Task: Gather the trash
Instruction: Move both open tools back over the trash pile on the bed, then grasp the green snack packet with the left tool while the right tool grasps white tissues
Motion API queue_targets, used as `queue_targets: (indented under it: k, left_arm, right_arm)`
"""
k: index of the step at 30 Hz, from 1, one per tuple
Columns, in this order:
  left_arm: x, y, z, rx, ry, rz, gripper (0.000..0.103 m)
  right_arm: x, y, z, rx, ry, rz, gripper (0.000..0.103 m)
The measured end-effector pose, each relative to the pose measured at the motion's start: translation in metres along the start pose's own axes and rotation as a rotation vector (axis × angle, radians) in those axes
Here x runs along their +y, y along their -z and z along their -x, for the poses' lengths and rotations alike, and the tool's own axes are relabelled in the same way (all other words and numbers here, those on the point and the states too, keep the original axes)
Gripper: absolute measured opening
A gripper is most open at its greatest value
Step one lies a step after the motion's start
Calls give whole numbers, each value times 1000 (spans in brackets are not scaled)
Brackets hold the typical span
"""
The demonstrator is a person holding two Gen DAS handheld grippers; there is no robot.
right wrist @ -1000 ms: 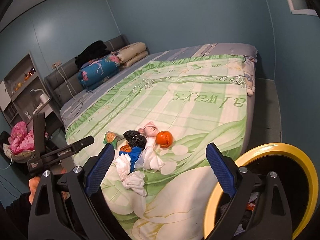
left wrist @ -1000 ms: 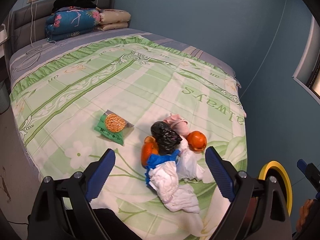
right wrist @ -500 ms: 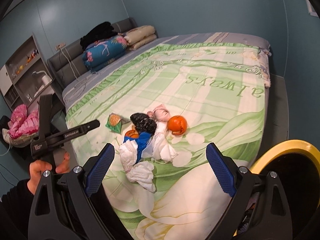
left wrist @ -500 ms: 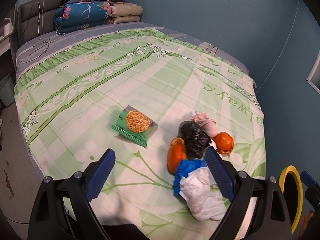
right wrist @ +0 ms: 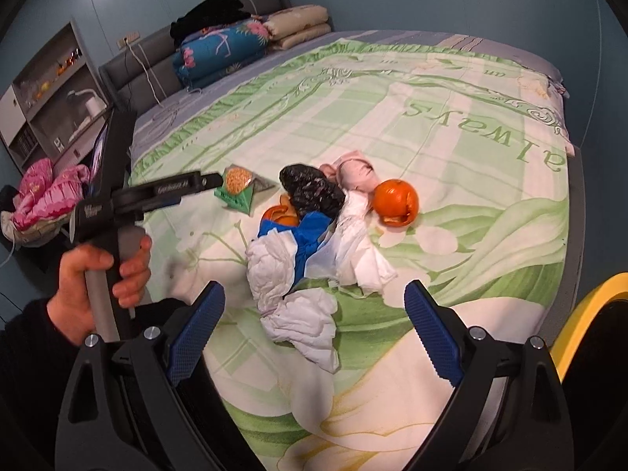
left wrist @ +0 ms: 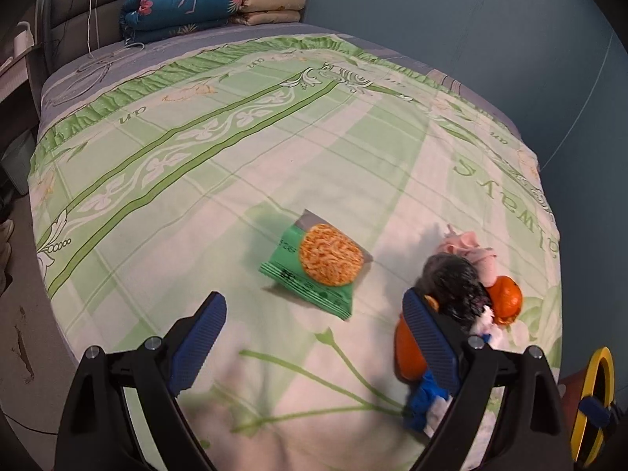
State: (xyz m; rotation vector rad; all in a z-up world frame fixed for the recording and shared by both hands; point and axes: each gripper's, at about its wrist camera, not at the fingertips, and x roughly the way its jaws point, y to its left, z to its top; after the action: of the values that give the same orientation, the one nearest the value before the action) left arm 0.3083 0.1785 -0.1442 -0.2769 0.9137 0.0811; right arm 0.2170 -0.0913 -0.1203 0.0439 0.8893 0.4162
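Several trash items [right wrist: 314, 212] litter green bedspread [left wrist: 274, 149], apparently

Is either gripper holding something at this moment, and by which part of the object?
Nothing is held. The left gripper and the right gripper both have their jaws wide apart and empty; the green snack packet lies free on the bed.

Big bed [right wrist: 451, 90] with a green-and-white sheet – folded quilts [right wrist: 219, 51] stacked at the headboard, upper left. Mid-frame there's a green snack packet [left wrist: 320, 267] lying by itself, then a heap just right of it: orange peels [right wrist: 394, 202], black bag [right wrist: 312, 192], white tissues [right wrist: 298, 294].
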Motion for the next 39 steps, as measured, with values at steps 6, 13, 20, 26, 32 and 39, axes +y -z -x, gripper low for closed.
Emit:
queue_targets:
  k: [6,13,20,26,32,39]
  left_arm:
    - [7,-13,-28,26,-14,20,88]
    - [8,-22,-54,54,-6,39,88]
    - [-2,-22,-69,68,11,0,85]
    - [-12,-18,-69,57,22,-34,66]
    - [-11,-17,-64,52,51,-15,43]
    - [-6,-15,-55,49,55,10,27]
  right_arm:
    - [17,10,-38,78,16,52,89]
    - [22,19,-74,154,55,82,89]
    - [21,24,-94,191,96,97,87]
    - [23,27,-103,218,93,106,74]
    - [24,27,-105,230,79,113,50]
    - [26,25,-98,215,52,105,28]
